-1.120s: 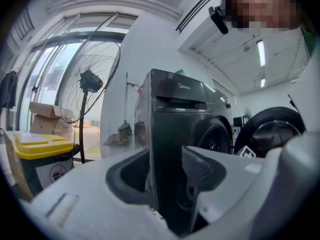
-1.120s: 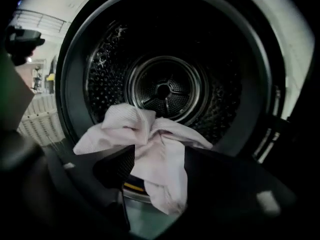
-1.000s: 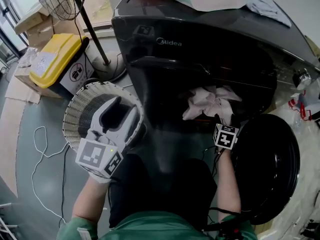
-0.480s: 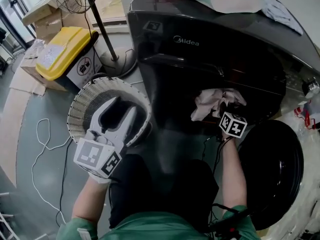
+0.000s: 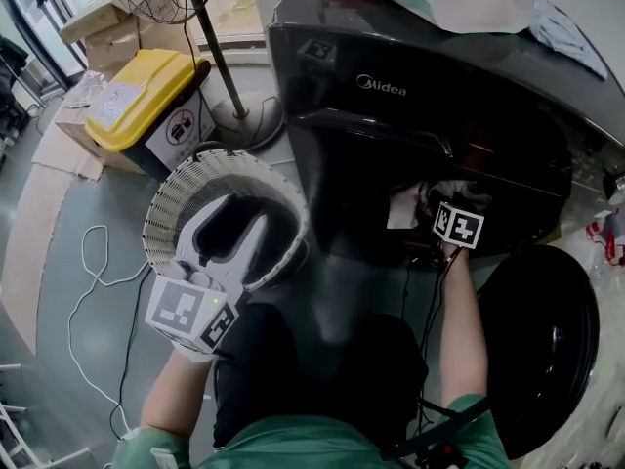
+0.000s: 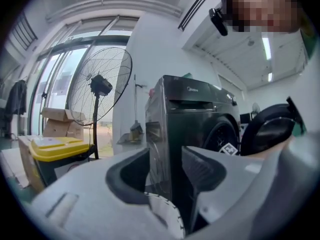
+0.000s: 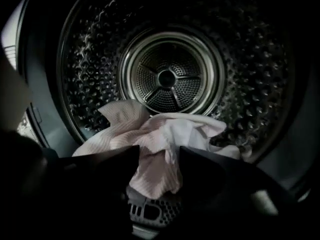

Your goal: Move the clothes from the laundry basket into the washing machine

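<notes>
Head view: the left gripper (image 5: 237, 221) is held above the white slatted laundry basket (image 5: 176, 198). Left gripper view: its fingers are spread wide, with nothing between them. Right gripper view: the fingers of the right gripper (image 7: 155, 166) have just been opened partway. The pale pink cloth (image 7: 150, 134) lies loose between them, inside the perforated steel drum (image 7: 170, 79). Release is judged underway; withdrawal is called for.

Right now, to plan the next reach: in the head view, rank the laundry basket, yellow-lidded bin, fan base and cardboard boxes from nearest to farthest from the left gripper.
1. Laundry basket, directly under the left gripper.
2. Yellow-lidded bin and fan base, both beyond the basket; too close to call.
3. Cardboard boxes, far upper left.
</notes>
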A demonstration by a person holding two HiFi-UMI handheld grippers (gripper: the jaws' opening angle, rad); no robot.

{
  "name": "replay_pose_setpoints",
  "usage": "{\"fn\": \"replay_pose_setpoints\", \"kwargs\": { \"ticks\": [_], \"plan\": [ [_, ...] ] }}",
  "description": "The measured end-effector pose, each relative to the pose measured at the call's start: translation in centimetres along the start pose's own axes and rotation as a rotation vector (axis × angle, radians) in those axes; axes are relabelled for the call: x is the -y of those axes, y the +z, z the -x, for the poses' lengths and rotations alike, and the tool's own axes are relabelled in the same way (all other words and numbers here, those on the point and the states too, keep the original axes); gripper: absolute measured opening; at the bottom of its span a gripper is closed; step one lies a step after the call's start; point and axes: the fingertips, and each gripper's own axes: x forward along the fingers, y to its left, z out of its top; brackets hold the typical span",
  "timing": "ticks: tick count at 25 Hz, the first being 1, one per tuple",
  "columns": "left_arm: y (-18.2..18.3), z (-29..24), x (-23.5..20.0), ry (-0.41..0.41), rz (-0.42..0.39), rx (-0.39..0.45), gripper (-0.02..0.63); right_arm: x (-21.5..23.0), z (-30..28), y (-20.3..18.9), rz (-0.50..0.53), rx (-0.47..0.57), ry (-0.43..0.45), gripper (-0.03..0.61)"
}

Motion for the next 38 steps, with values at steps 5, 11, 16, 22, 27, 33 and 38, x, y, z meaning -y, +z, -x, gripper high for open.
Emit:
{"fn": "replay_pose_setpoints", "kwargs": {
  "ticks": [5,11,16,22,27,33,38],
  "plan": [
    [0.0,-1.0,0.1,-0.017,0.016,0.012,0.202,0.5,5.2,-0.7,-0.070,0.131,-0.050,0.244],
    [0.0,-2.0,0.6,-0.038,0.031,0.025,0.202,-5.6,7.2,-1.5,0.041,0.186,0.072,0.243],
    [0.0,-1.7,0.7,-0.043,0.040,0.027,0.202,-10.0,6.2,-3.7,0.175,0.116,0.155,0.242],
    [-0.1,-1.0,-0.3,-0.025,0.053,0.028,0.202,-10.3,2.9,-5.8,0.258,0.014,0.116,0.162],
    [-0.5,-0.6,-0.8,-0.004,0.047,0.020,0.202,-7.9,0.9,-2.5,0.281,0.069,0.050,0.015],
    [-1.1,0.4,-1.8,0.029,0.033,-0.003,0.202,-5.2,-1.5,2.7,0.315,0.105,-0.015,0.014],
    [-1.4,1.4,-2.6,0.052,0.021,-0.020,0.202,-2.9,-4.0,1.3,0.232,-0.028,-0.035,0.024]
  ]
}}
